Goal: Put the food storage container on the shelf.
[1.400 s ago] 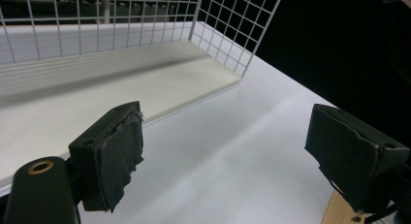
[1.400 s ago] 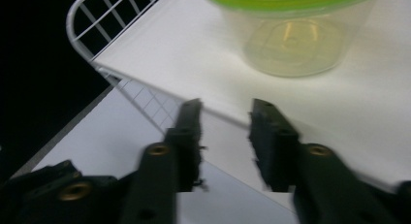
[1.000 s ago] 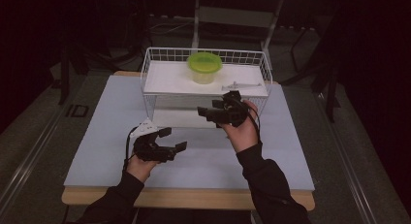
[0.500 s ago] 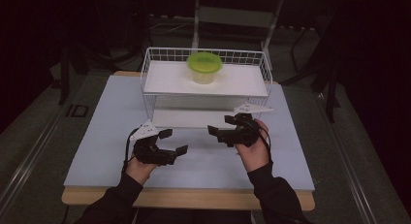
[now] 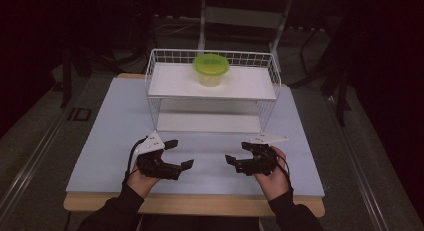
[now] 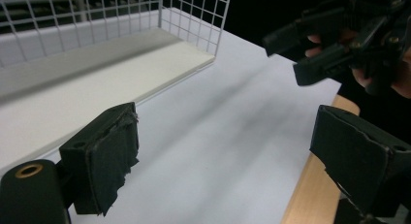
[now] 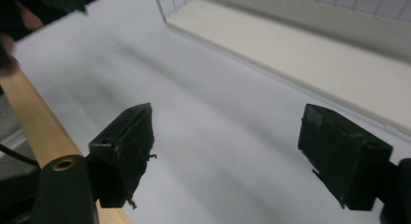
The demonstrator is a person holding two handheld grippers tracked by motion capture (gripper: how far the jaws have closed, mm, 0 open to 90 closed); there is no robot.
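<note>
Right gripper (image 5: 238,153) is sitting low over the pale blue-grey table mat (image 5: 110,136) at about 5 o'clock from the white wire rack (image 5: 155,86). Its black padded jaws have just been opening and now stand wide apart, nothing between them. In the right gripper view you just see bare mat through the gap, with the rack's white lower shelf board (image 7: 310,54) off at 1 o'clock and the wooden table edge (image 7: 29,117) at 9 o'clock.

Left gripper (image 5: 179,154) is at roughly 7 o'clock from the rack, also down near the mat, jaws spread and empty too. Its own view looks across the mat with the rack corner at 11 o'clock and the other gripper at 2 o'clock.

The two grippers face each other with a clear gap of mat between them.

The translucent tub with the lime green round lid (image 5: 211,69) stands upright on the rack's top shelf, toward the back, well apart from both grippers at about 12 o'clock.
</note>
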